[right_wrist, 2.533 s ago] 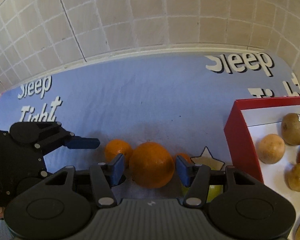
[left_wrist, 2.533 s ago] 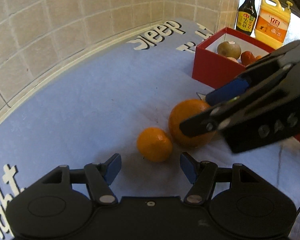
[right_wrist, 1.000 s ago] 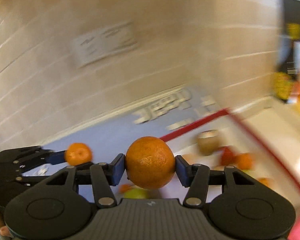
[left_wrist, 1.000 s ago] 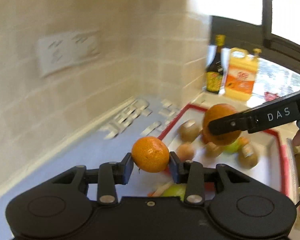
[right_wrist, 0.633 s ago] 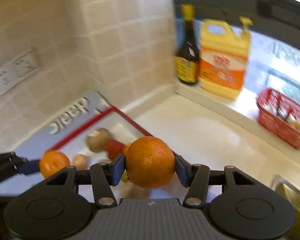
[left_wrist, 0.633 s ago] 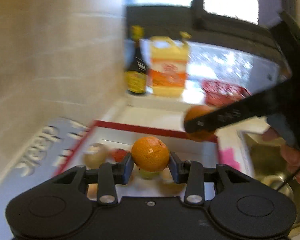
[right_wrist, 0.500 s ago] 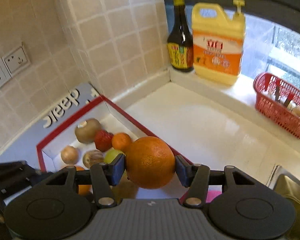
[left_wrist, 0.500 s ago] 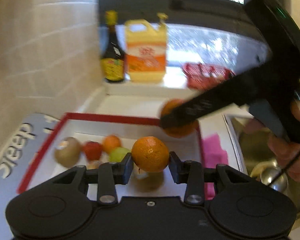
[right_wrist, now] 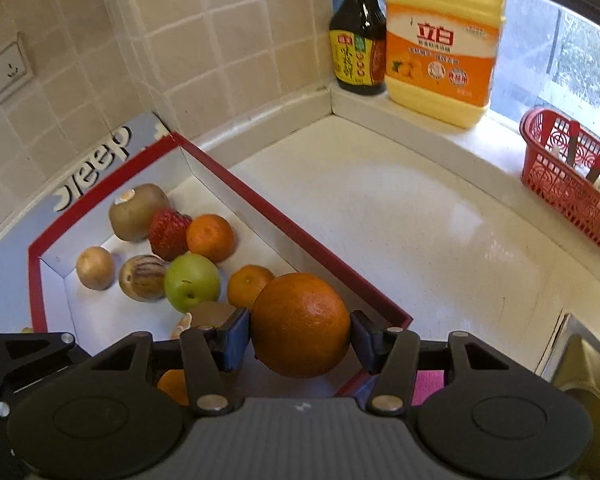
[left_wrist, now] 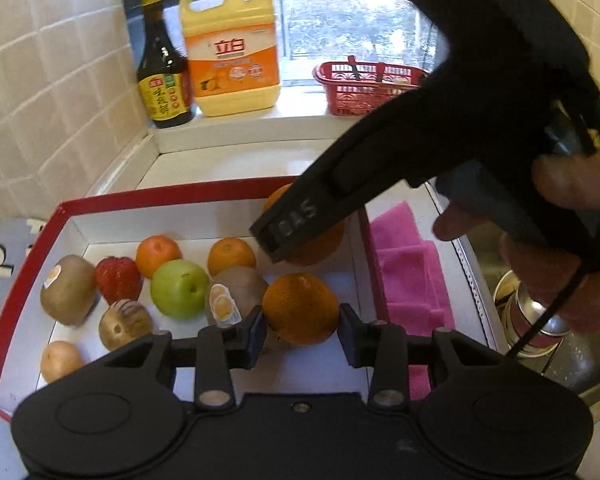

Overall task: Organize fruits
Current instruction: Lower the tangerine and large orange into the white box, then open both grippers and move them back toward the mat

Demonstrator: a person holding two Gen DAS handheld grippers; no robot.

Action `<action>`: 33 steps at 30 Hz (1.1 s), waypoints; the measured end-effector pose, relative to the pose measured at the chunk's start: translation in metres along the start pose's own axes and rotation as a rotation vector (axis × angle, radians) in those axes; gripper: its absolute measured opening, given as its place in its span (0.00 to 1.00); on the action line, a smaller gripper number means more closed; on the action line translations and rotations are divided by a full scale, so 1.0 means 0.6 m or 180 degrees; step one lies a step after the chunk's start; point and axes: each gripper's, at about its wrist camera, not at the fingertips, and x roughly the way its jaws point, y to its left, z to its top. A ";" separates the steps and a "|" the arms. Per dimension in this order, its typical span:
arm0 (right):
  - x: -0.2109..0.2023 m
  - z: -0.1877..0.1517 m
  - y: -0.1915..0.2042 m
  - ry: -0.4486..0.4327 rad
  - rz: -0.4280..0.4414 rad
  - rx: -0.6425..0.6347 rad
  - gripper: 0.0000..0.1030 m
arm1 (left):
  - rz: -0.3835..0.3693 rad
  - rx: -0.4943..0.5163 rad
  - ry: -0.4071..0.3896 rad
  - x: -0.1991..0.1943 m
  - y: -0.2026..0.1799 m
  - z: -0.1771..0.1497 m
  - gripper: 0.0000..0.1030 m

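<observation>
My left gripper point(left_wrist: 302, 332) is shut on a small orange point(left_wrist: 300, 308) and holds it over the near right part of the red box point(left_wrist: 172, 196). My right gripper point(right_wrist: 300, 340) is shut on a large orange point(right_wrist: 300, 324) above the box's right corner point(right_wrist: 300, 236); it also shows in the left wrist view point(left_wrist: 320, 244), partly hidden by the right gripper's finger. The box holds several fruits: a green apple point(left_wrist: 179, 288), a strawberry point(left_wrist: 118, 278), kiwis point(left_wrist: 68, 288) and small oranges point(left_wrist: 231, 256).
A soy sauce bottle point(right_wrist: 358, 28) and a yellow detergent jug point(right_wrist: 440, 40) stand on the sill at the back. A red basket point(right_wrist: 576, 176) sits at the right. A pink cloth point(left_wrist: 408, 272) lies beside the box; a sink point(left_wrist: 540, 320) is at the right. Tiled wall on the left.
Both grippers closed on their oranges, lifted them off the blue mat and carried them right, over the red box. In the last half second both dropped lower toward the box.
</observation>
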 end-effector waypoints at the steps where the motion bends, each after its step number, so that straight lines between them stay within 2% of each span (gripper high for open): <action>1: 0.001 0.000 0.001 -0.0001 -0.0011 -0.0019 0.54 | -0.0009 0.0037 -0.0006 0.000 -0.003 -0.001 0.45; 12: 0.018 0.000 0.016 0.0118 -0.0083 -0.0096 0.54 | -0.0136 0.0032 0.0053 0.016 0.000 -0.003 0.45; 20: 0.031 -0.003 0.039 0.0151 -0.0404 -0.0366 0.54 | -0.0255 -0.0167 0.0164 0.020 0.014 -0.006 0.45; 29: 0.045 -0.016 0.070 0.0146 -0.0756 -0.0716 0.55 | -0.0240 -0.0269 0.0197 0.020 0.019 -0.016 0.44; 30: 0.048 -0.018 0.075 0.0156 -0.0767 -0.0759 0.55 | -0.0233 -0.0275 0.0200 0.020 0.019 -0.016 0.46; 32: 0.051 -0.019 0.082 0.0146 -0.0810 -0.0798 0.55 | -0.0177 -0.0320 0.0226 0.020 0.023 -0.016 0.56; 33: 0.052 -0.018 0.083 0.0150 -0.0816 -0.0792 0.55 | -0.0149 -0.0352 0.0235 0.020 0.026 -0.015 0.65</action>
